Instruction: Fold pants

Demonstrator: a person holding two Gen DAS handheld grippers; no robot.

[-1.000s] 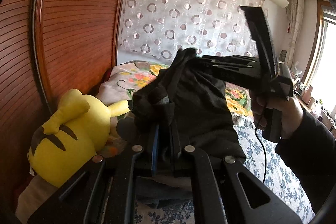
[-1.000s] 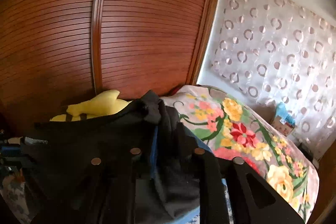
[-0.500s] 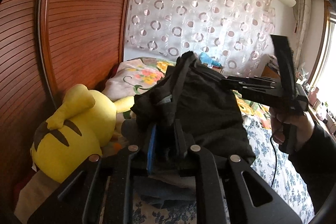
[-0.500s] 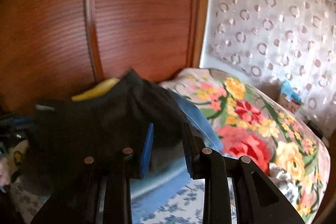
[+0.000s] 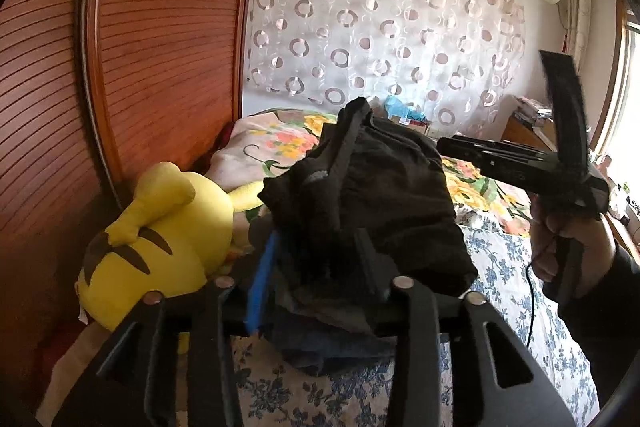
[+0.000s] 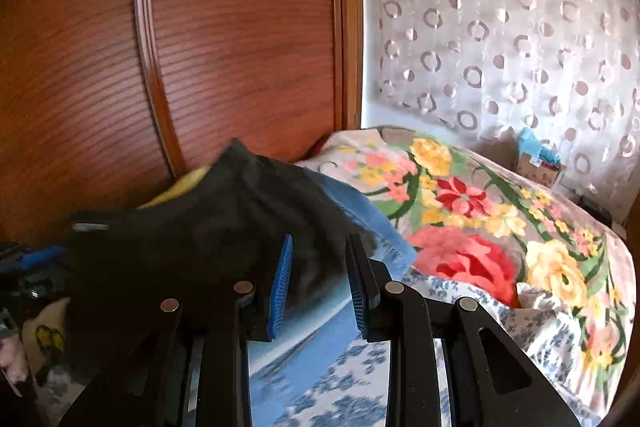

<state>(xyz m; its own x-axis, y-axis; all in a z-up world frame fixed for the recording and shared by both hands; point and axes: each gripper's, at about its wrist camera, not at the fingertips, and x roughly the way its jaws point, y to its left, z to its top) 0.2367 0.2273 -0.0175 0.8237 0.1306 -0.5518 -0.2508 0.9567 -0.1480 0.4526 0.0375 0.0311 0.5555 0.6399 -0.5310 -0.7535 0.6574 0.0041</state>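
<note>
The folded black pants lie as a thick bundle on a pile of other folded clothes on the bed; they also show in the right wrist view. My left gripper is open, its fingers either side of the bundle's near edge, the fabric still between them. My right gripper is open and empty, just off the bundle's right edge. It also shows in the left wrist view, held by a hand at the right.
A yellow plush toy lies left of the pile against the wooden wardrobe door. A blue garment lies under the pants. A floral blanket covers the bed's far part. A patterned curtain hangs behind.
My right gripper has opened, let go of the pants and drawn back to the right. My left gripper's jaws have spread apart around the bundle.
</note>
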